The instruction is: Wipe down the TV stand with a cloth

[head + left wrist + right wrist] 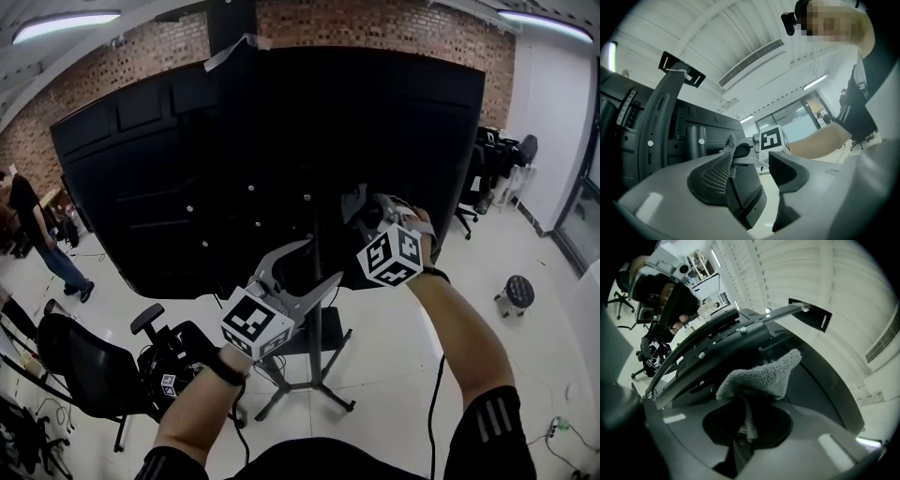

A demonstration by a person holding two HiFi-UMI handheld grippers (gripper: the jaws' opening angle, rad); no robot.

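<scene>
A big black TV back (253, 159) stands on a black stand with a post (318, 319) and splayed feet (305, 398). My right gripper (359, 208) is shut on a grey cloth (353, 202) and holds it at the TV's lower back, just above the post. In the right gripper view the cloth (761, 376) bunches out of the right gripper (747, 423) close to the black panel (717, 350). My left gripper (317, 262) hangs open and empty beside the post, lower left of the right one. In the left gripper view the left gripper (750, 173) faces the cloth (730, 141).
A black office chair (84, 370) and gear sit on the floor at lower left. A small stool (515, 292) stands at right, more chairs (487, 178) behind it. A person (37, 230) walks at far left. The brick wall (122, 56) is behind the TV.
</scene>
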